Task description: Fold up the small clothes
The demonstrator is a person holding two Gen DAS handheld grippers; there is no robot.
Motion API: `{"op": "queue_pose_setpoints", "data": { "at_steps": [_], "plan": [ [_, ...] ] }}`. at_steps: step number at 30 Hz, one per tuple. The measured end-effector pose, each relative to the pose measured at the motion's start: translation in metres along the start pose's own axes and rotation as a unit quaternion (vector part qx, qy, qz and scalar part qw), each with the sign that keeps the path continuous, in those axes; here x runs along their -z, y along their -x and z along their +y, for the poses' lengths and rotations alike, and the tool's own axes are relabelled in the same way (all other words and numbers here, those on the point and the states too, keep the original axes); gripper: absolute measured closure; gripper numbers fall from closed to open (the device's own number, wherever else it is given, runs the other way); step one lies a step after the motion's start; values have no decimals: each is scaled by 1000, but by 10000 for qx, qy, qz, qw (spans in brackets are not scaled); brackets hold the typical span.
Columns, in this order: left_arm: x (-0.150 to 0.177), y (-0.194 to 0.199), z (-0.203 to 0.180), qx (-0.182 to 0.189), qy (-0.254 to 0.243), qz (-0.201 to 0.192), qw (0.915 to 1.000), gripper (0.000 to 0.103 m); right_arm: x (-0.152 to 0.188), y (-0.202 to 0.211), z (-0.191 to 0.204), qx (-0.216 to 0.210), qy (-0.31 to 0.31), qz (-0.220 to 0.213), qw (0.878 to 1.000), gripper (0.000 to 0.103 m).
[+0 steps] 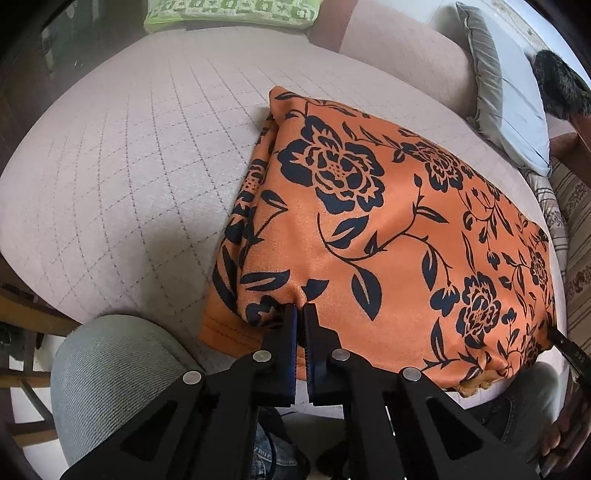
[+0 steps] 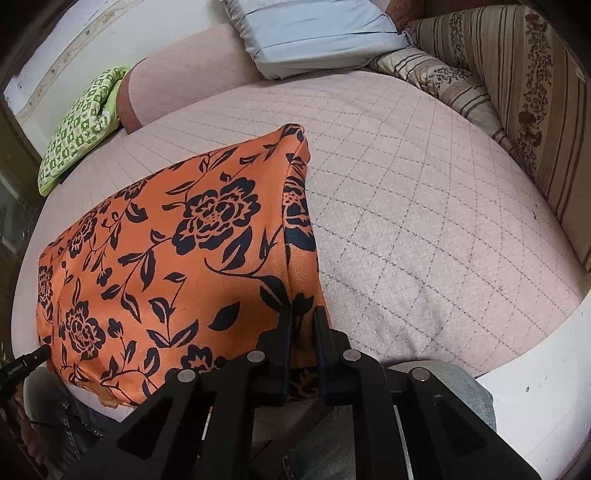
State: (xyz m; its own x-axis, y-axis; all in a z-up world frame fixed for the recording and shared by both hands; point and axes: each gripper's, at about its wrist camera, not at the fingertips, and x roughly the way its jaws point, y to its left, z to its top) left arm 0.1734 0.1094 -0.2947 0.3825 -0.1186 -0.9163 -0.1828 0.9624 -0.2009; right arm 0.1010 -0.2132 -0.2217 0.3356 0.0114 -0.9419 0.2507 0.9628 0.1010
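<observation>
Quilted pink bed (image 1: 129, 155), pale blue pillow (image 2: 314, 33) and striped cushion (image 2: 524, 92) beside white wall (image 2: 92, 40).

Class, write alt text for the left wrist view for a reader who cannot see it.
The left gripper is shut on the near edge of an orange cloth with black flowers, lying folded on a pink quilted bed. A green patterned cloth lies at the far end.

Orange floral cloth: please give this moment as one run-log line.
orange black-flowered cloth on quilted bed | left gripper shut on near edge | right gripper shut on near edge
</observation>
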Motion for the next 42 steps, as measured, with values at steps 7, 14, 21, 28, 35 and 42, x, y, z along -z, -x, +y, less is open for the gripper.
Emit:
{"op": "queue_pose_setpoints", "data": {
  "at_steps": [7, 14, 21, 28, 35, 42],
  "plan": [
    [-1, 4, 2, 21, 3, -11, 10000, 100, 0, 6, 4, 77, 42, -56, 9999, 93],
    [-2, 19, 15, 45, 177, -142, 9997, 100, 1, 4, 0, 17, -23, 44, 10000, 94],
    [-3, 40, 34, 642, 524, -208, 9963, 93, -14, 48, 6, -194, -239, -228, 9993, 84],
    [-21, 46, 62, 770, 877, -440, 9922, 48, -59, 79, 91, -1478, 352, -481, 9872, 54],
    [-32, -8, 71, 1269, 1027, -208, 9864, 50, -81, 6, 241, -2936, 1173, 1119, 9421, 54],
    [-32, -18, 94, 1593, 1357, -208, 9776, 71, -77, -69, 375, -2292, 2207, 2223, 9216, 51]
  ]
}}
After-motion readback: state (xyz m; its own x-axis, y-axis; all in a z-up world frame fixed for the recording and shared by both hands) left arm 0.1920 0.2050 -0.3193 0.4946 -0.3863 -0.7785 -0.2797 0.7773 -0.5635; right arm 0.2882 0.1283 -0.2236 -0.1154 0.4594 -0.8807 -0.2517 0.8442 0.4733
